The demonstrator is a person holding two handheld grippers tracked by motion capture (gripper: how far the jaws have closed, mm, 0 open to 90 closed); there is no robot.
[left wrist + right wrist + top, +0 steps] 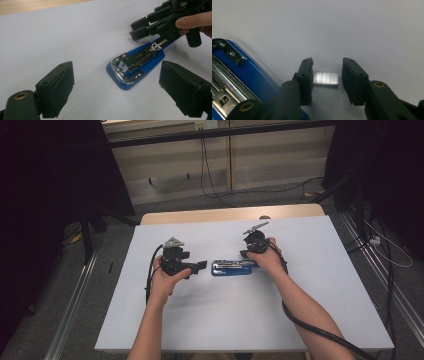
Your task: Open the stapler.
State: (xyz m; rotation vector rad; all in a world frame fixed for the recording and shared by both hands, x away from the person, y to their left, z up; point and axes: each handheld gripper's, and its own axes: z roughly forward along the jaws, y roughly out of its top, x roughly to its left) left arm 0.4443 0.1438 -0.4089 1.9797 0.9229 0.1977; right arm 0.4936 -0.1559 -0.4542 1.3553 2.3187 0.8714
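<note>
We see the right gripper (327, 80) with jaws parted around a strip of staples (325, 79), touching one jaw, just beside the opened blue stapler (135, 67). The left gripper (120, 90) gapes empty, the stapler ahead of it.

One blue stapler (230, 268), lying opened out flat near the middle of the tabletop (320, 270). One strip of staples (325, 79), between the jaws of the right gripper (327, 75). Two grippers in all, the other being the left gripper (200, 266). Two hands.
</note>
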